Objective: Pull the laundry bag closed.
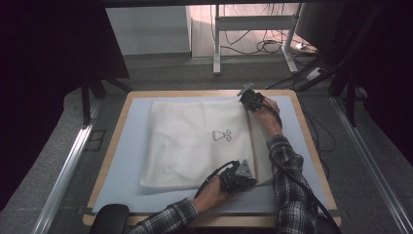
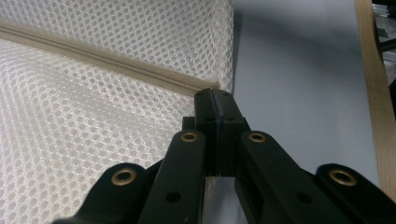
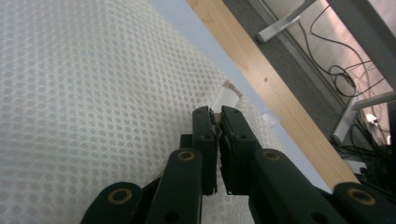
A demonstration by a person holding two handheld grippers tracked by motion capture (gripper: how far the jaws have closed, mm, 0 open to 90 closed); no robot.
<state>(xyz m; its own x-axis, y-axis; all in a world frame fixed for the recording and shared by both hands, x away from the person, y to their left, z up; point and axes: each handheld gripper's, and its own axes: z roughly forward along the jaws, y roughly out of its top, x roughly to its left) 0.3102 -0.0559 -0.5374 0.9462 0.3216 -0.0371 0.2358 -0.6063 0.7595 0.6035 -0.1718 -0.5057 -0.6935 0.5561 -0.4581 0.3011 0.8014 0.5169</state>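
A white mesh bag (image 1: 195, 141) lies flat on the pale blue mat (image 1: 126, 146), with a small dark print (image 1: 221, 135) near its middle. A beige zipper (image 2: 107, 58) runs along its right side. My left gripper (image 1: 249, 179) is at the bag's near right corner, and its tips (image 2: 215, 95) are shut on the end of the zipper. My right gripper (image 1: 247, 102) is at the far right corner. There its tips (image 3: 215, 113) are shut on the bag's edge (image 3: 93, 93), right beside a small white label (image 3: 227, 98).
The mat covers a wooden table whose edge (image 3: 261, 74) runs just beyond the bag's far corner. Behind the table stand a white desk frame (image 1: 216, 44) and loose cables (image 1: 263, 46) on the floor. Bare mat (image 2: 299, 84) lies to the right of the bag.
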